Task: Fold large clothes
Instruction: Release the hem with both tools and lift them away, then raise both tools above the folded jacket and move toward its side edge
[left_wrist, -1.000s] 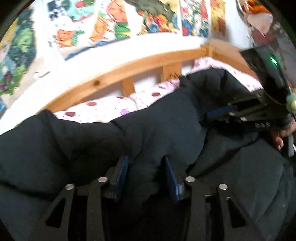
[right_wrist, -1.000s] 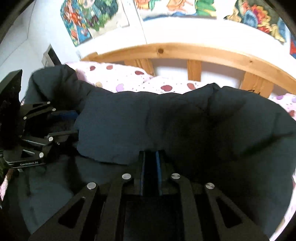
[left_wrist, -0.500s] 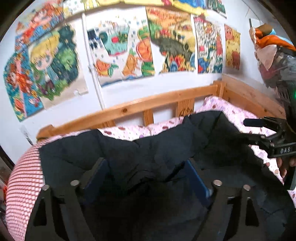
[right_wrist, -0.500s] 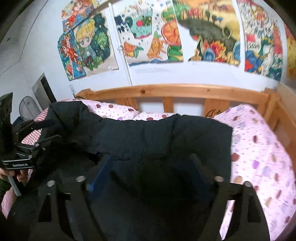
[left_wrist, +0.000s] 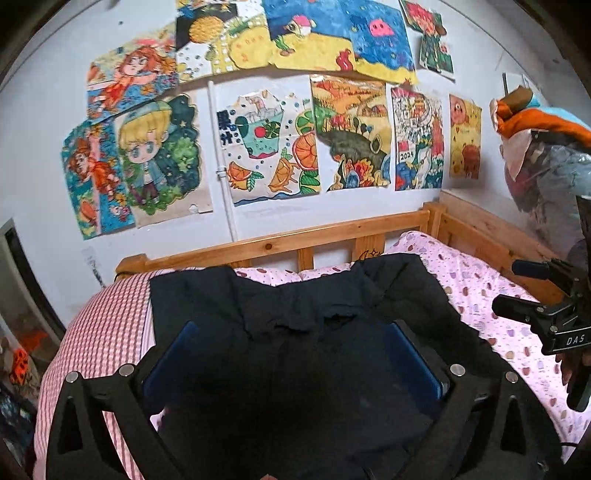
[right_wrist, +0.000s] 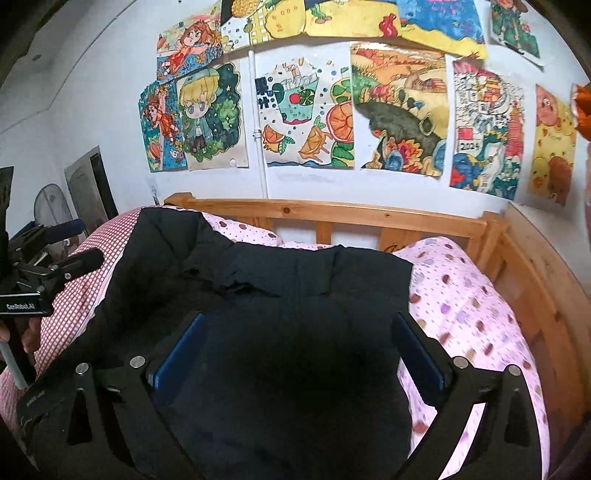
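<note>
A large black padded jacket (left_wrist: 295, 295) lies on the bed, its far part folded over towards me and its edges crumpled. My left gripper (left_wrist: 291, 328) hovers above the jacket's left half. Its jaws are opening wide and its blue pads (left_wrist: 173, 354) grip nothing. My right gripper (right_wrist: 299, 319) hangs over the jacket (right_wrist: 295, 273) on the right half, jaws also opening, with no cloth pinched between the pads. Each gripper appears in the other's view: the right gripper (left_wrist: 517, 286) at the right edge, the left gripper (right_wrist: 79, 245) at the left edge.
The bed has a pink spotted sheet (left_wrist: 480, 288), a red checked cover (left_wrist: 103, 332) at the left and a wooden rail (left_wrist: 280, 243) along the wall. Colourful drawings (left_wrist: 273, 147) hang above. A pile of bags and cloth (left_wrist: 535, 155) sits at the right.
Both grippers let go of the jacket, opened wide and rose back away from it. The folded part now rests on the jacket, and more of the wall shows.
</note>
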